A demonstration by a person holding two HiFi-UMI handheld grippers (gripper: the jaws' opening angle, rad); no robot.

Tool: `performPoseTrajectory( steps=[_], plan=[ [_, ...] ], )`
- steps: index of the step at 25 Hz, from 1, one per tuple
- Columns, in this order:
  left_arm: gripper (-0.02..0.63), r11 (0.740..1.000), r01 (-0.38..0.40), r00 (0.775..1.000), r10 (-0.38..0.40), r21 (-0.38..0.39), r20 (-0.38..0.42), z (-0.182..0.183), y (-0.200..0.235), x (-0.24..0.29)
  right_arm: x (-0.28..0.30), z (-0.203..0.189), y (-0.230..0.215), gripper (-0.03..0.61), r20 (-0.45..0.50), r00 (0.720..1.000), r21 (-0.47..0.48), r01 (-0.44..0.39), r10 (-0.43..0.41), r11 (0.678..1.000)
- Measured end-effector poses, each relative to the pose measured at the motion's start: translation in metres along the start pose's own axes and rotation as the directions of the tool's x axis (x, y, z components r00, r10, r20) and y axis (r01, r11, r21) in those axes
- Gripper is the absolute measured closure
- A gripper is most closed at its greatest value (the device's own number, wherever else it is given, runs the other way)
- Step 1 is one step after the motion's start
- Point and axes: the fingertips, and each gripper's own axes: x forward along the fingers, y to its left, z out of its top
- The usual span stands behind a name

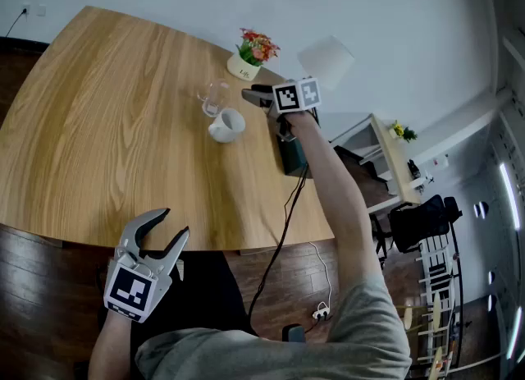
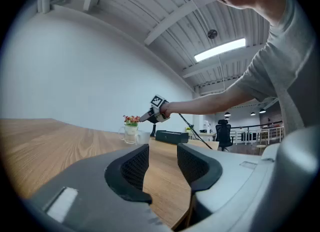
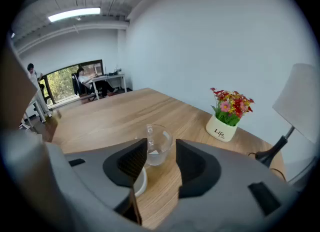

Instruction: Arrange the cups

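Note:
A clear glass cup (image 1: 215,98) stands on the wooden table (image 1: 107,124), with a white cup (image 1: 225,126) just in front of it. My right gripper (image 1: 251,96) hovers just right of the glass cup, open and empty, tilted down. Through its jaws (image 3: 161,161) the glass cup (image 3: 158,147) shows ahead, apart from them, and the white cup (image 3: 140,181) is mostly hidden behind the left jaw. My left gripper (image 1: 162,234) hangs open and empty at the table's near edge, far from the cups. Its view (image 2: 162,162) shows the glass cup (image 2: 130,134) far off.
A white pot of flowers (image 1: 250,53) stands behind the cups, with a white lamp (image 1: 326,59) to its right. A black box (image 1: 291,155) with a cable lies under my right arm near the table's right edge. Chairs and shelves stand beyond the table.

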Motion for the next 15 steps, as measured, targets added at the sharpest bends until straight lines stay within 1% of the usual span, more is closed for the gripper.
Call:
performPoseTrajectory(
  steps=[5,8,9,11,13,14,15],
  plan=[
    [0.451,0.999,0.037,0.999,-0.036,-0.027,0.012,-0.002,-0.018,0.007,0.041,-0.005,-0.014,0.4,-0.116,0.993,0.026,0.015,-0.012,1.0],
    [0.45,0.999,0.044,0.999,-0.044,0.002,-0.014,-0.005,-0.023,0.013,0.059,-0.011,-0.021,0.411,-0.173,0.985,0.045,0.027,-0.019,0.999],
    [0.451,0.999,0.045,0.999,-0.045,-0.001,-0.017,-0.007,-0.023,0.016,0.066,-0.015,-0.023,0.411,-0.197,0.98,0.052,0.031,-0.021,0.998],
    [0.451,0.997,0.059,0.998,-0.06,-0.043,-0.017,-0.008,-0.022,0.025,0.077,-0.025,-0.027,0.414,-0.245,0.969,0.072,0.036,-0.017,0.997],
    [0.451,0.991,0.091,0.996,-0.091,-0.101,0.004,-0.002,-0.022,0.037,0.086,-0.032,-0.025,0.425,-0.264,0.964,0.114,0.015,0.016,0.993],
    [0.451,0.987,0.111,0.994,-0.11,-0.112,0.014,0.004,-0.024,0.046,0.089,-0.032,-0.023,0.449,-0.262,0.964,0.139,-0.001,0.038,0.99],
    [0.451,0.985,0.134,0.991,-0.132,-0.108,0.024,0.011,-0.026,0.056,0.091,-0.032,-0.022,0.451,-0.255,0.965,0.162,-0.014,0.056,0.987]
  ],
)
